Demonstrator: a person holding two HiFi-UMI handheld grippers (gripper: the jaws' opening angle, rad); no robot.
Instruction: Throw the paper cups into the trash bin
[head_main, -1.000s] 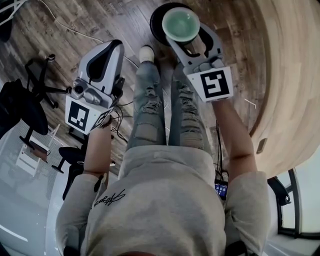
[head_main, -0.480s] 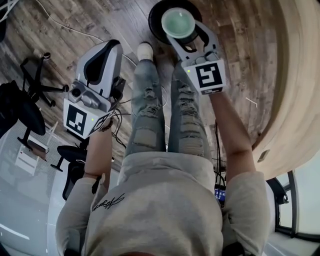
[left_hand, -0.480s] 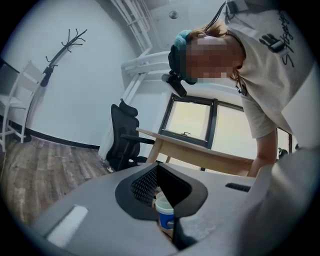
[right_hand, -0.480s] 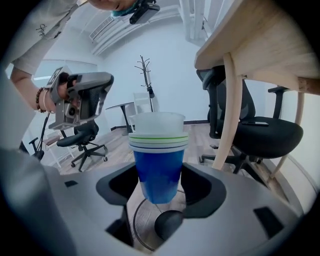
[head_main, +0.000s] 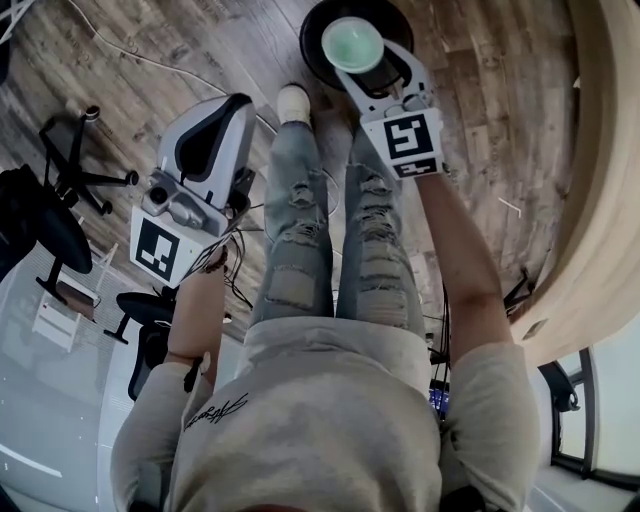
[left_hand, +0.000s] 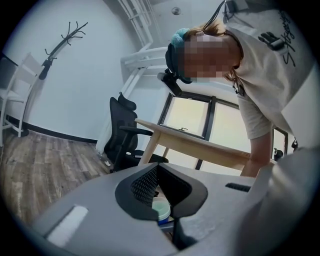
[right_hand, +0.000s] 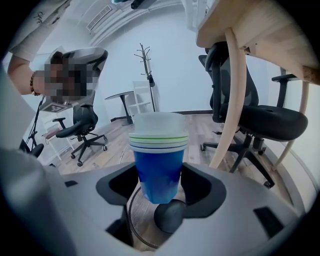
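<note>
Grey cloth, the person's top (head_main: 310, 420), lies nearest under the head view, and below it we see ripped jeans (head_main: 300, 230) running down to a white shoe (head_main: 293, 102). The left gripper (left_hand: 157, 167) is held out on that side over the wood floor (head_main: 150, 60). We read its jaws as pressed together with nothing between them. The right gripper (right_hand: 160, 187) is further forward, and its jaws clamp the blue side of the cups (right_hand: 159, 150), a nested stack with white rims, upright and mouth up. From above we find the stack's pale green inside over the black bin (head_main: 312, 40), which stands on the floor just past the shoe. Beyond, a pale wooden table (head_main: 600, 200) curves along the right, and a black chair (head_main: 40, 215) stands off to the left.
</note>
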